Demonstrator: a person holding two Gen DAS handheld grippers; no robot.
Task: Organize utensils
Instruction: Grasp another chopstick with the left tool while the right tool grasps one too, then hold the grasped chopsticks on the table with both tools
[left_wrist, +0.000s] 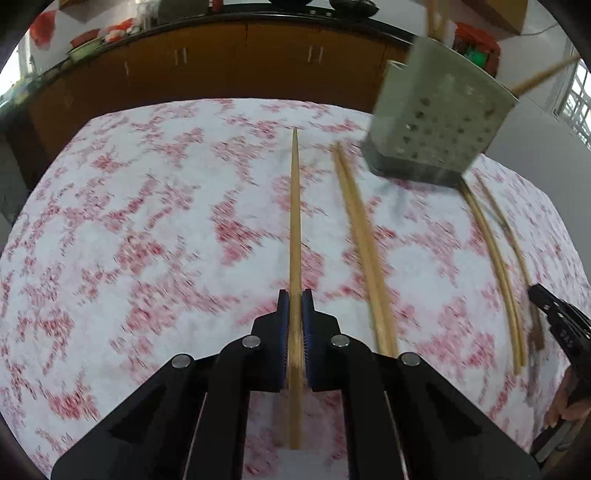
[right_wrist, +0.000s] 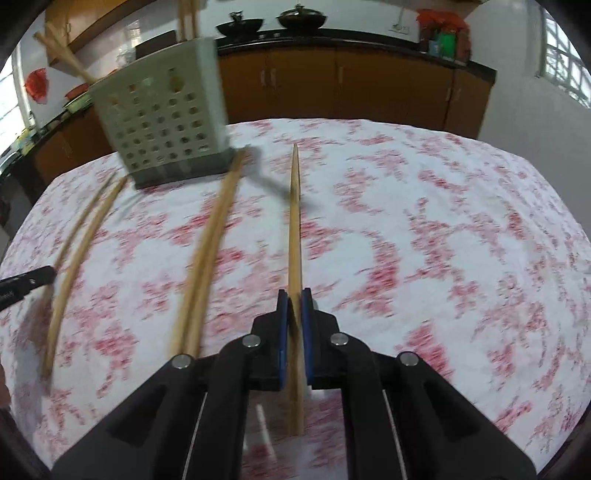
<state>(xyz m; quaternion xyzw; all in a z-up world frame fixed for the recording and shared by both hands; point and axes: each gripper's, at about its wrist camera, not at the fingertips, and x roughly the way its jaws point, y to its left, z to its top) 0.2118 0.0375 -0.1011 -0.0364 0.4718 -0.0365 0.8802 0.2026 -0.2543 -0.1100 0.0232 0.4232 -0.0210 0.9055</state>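
Left wrist view: a table is covered by a white cloth (left_wrist: 147, 221) with red floral print. One perforated grey-green square holder (left_wrist: 439, 122) is seen standing, sticks inside. Four bamboo chopsticks lie loose in two pairs (left_wrist: 365, 251) (left_wrist: 495, 251). One chopstick (left_wrist: 295, 221) is clamped by the left gripper (left_wrist: 295, 299); another chopstick (right_wrist: 294, 221) by the right gripper (right_wrist: 294, 299).

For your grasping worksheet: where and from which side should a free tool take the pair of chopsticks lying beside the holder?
Grip the chopstick pair at its thick near end, from above, pads across its width: it lies flat, its far tips beside the holder.
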